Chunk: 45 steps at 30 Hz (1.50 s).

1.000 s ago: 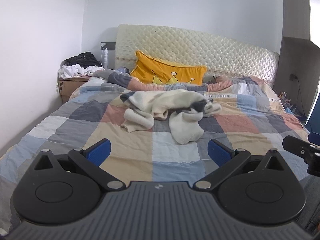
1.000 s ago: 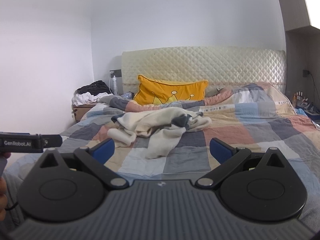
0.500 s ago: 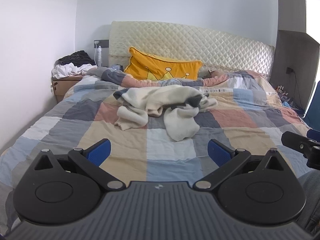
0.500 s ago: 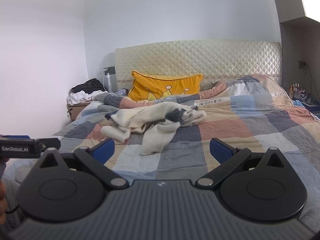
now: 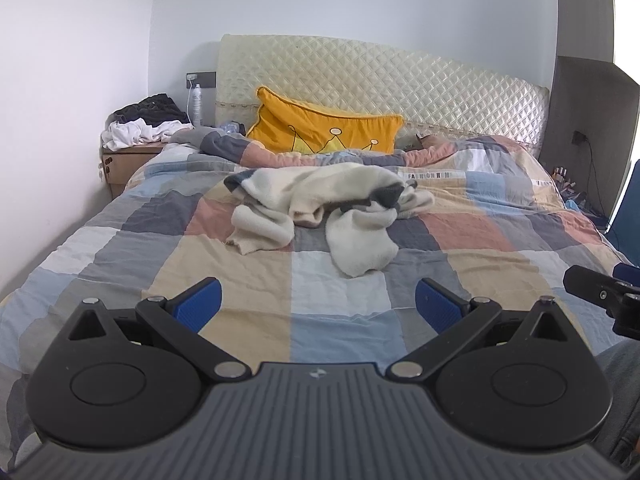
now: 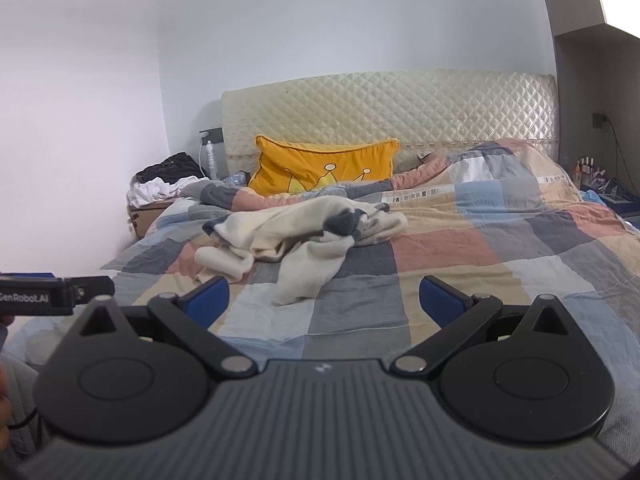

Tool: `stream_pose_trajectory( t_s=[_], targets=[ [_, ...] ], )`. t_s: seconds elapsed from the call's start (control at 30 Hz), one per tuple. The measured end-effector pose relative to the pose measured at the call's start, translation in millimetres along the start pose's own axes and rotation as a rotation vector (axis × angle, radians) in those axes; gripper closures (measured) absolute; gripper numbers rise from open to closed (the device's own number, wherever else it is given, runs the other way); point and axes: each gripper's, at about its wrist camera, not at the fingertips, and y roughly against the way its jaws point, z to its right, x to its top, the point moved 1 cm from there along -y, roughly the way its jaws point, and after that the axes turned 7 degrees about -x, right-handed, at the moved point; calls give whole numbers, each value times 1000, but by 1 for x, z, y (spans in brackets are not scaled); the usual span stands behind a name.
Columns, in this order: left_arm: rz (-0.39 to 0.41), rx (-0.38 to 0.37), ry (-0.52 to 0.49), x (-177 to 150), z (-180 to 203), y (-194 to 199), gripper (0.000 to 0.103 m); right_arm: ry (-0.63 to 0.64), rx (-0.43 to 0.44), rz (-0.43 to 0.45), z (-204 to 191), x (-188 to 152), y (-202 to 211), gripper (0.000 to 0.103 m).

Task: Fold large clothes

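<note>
**A:** What does the left wrist view show?

**B:** The left tongs [image 5: 318, 300] hang above the near end of a bed, their blue pads [image 5: 198, 304] spread wide with nothing between them. A crumpled cream garment [image 5: 320, 208] with dark grey patches lies in a heap on the patchwork quilt [image 5: 248, 292], near the middle of the bed and well apart from the tongs. Behind it, a yellow cushion [image 5: 324, 130] printed with a crown leans against the quilted headboard [image 5: 380, 80]. At far left, a bedside cabinet [image 5: 124, 160] carries a pile of black and white clothes [image 5: 142, 122], with a bottle [image 5: 197, 104] standing just beside them. The tip of the right tongs [image 5: 600, 292] pokes in at the right edge.

**A:** And the right wrist view?

**B:** The right tongs [image 6: 324, 300] are also parted wide and hold nothing, poised over the quilt [image 6: 460, 256] at the foot of the bed. The same cream garment [image 6: 296, 236] sits left of centre, one limp end trailing toward the camera, apart from both pads [image 6: 438, 300]. The cushion [image 6: 320, 168] and headboard [image 6: 400, 108] stand beyond it. Part of the left tongs [image 6: 56, 294], lettered "GenRobot.AI", juts in from the left edge. Small bottles [image 6: 588, 164] crowd a surface at far right.
</note>
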Motion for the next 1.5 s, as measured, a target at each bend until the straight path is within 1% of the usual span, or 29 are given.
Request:
stream_pose_trajectory(
  t_s=[0.13,0.33,0.5,0.6,0.83,1.07,1.13,1.23,1.3,1.37,1.47,1.5],
  targets=[
    [-9,-6,8,-2,-1,-6,0,-7,-1,-14,-1,1,-5,0],
    [2,-15,16,1,-2,-14,0,-12,9,-18,-1,1,-8,0],
    [5,-6,0,3,-3,-21,0,-5,-12,-30,-3,0,-14,0],
    [-1,-10,4,4,-2,-23,0,-3,-15,-38,-4,0,-19,0],
    [-30,-27,-5,15,-3,-46,0,0,-33,-42,-3,1,-29,0],
    [-43,-38,-17,32,-11,-72,0,-4,-61,-48,-2,6,-50,0],
    [-39,-47,-3,41,-16,-77,0,-9,-62,-52,-1,11,-57,0],
    [-21,-32,8,58,-24,-85,0,-16,-52,-49,-1,20,-67,0],
    [-16,-30,13,68,-28,-93,0,-31,-66,-27,0,28,-72,0],
    [-18,-52,21,79,-32,-102,0,-31,-85,-1,-2,37,-79,0],
    [-47,-131,39,93,-41,-127,0,-42,-84,7,-5,50,-99,0],
    [-43,-138,37,95,-42,-135,0,-46,-77,10,-6,53,-106,0]
  ],
)
